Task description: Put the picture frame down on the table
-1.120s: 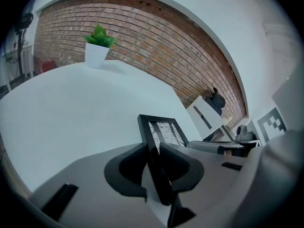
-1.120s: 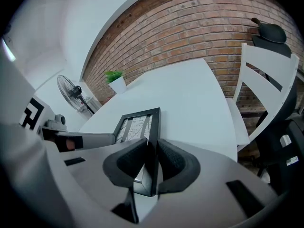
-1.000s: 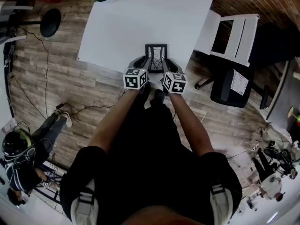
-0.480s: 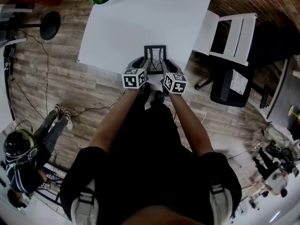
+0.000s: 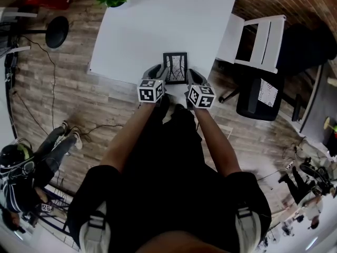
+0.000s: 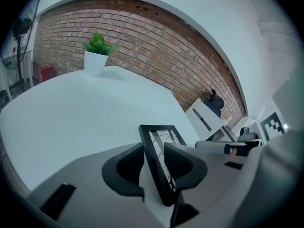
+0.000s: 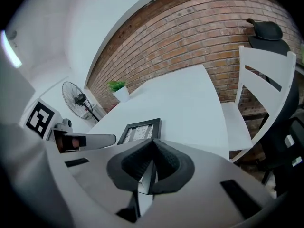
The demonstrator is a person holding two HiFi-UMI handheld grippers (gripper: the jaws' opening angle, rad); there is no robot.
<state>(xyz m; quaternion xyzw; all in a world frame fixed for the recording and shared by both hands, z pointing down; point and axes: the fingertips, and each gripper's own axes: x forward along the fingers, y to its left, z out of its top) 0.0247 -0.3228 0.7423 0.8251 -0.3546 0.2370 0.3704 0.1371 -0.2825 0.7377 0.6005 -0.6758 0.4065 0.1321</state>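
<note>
1. Looking down from the head view, both forearms reach to the near edge of the white table [image 5: 158,25]. There the left gripper [image 5: 158,71] and the right gripper [image 5: 190,75] flank the picture frame [image 5: 175,66]. Only this view takes in the wood floor [image 5: 63,88], a black office chair [image 5: 258,96] and a person [image 5: 21,178] low at the left.
2. The left gripper view alone settles that gripper's state. Its jaws stand apart, having just been opening, with the frame's left side between the pads [image 6: 127,170] and not pinched.
3. The right gripper view alone shows the other grip, with its pads drawn together on the frame's right side, clamping it. It also catches a standing fan [image 7: 78,100] and a white chair [image 7: 266,80] beside the table.
4. Both gripper views show the brick wall [image 6: 156,46] and a potted plant [image 6: 96,56] at the table's far end.
5. The frame's long axis runs away from the person, toward the far side of the table, with one short end nearest the grippers. Its glazed face is turned upward. Whether its back lies fully on the tabletop I cannot tell.
6. It is a portrait rectangle with a thin black border, holding a pale print marked with dark branching lines.
</note>
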